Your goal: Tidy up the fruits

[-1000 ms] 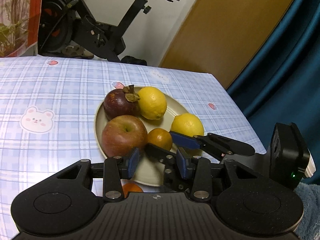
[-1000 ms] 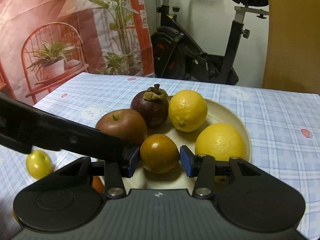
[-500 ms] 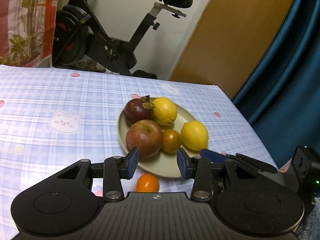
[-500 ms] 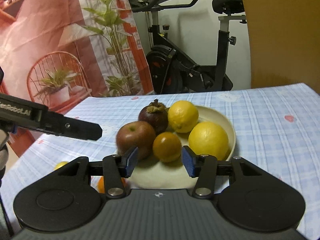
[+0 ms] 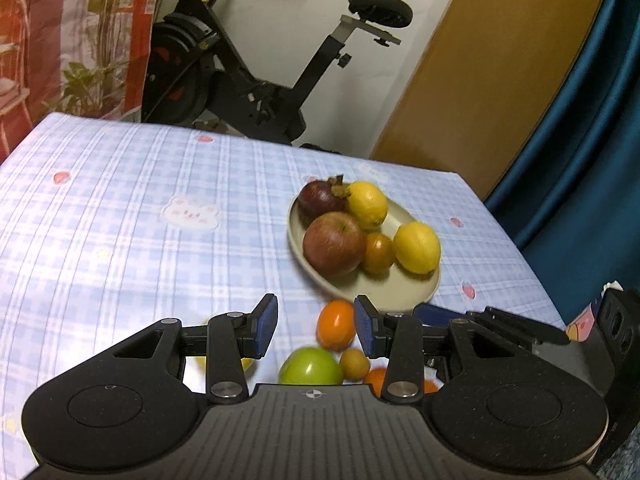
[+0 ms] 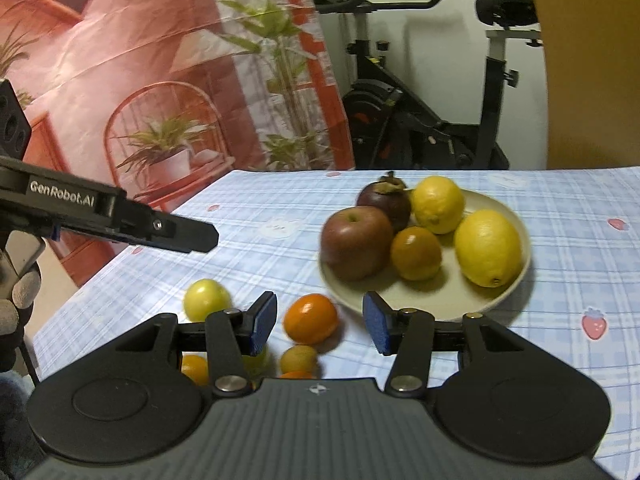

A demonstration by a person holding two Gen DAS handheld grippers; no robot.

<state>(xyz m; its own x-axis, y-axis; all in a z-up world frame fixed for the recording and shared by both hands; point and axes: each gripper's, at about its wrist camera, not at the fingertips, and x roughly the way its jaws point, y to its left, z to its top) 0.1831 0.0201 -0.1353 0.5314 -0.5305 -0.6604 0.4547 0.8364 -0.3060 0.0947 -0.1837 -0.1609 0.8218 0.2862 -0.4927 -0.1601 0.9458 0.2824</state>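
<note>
Round beige ceramic plate (image 6: 516, 280) near right edge of blue checked tablecloth table (image 5: 120, 240), holding red apple (image 6: 356, 246), dark purple mangosteen (image 6: 386, 200), two yellow lemons (image 6: 488, 246), brown-orange fruit (image 6: 416, 252) | small orange citrus (image 6: 310, 318) loose near front edge | left gripper (image 5: 316, 326) partly open, empty | right gripper (image 6: 320, 324) partly open, empty
</note>
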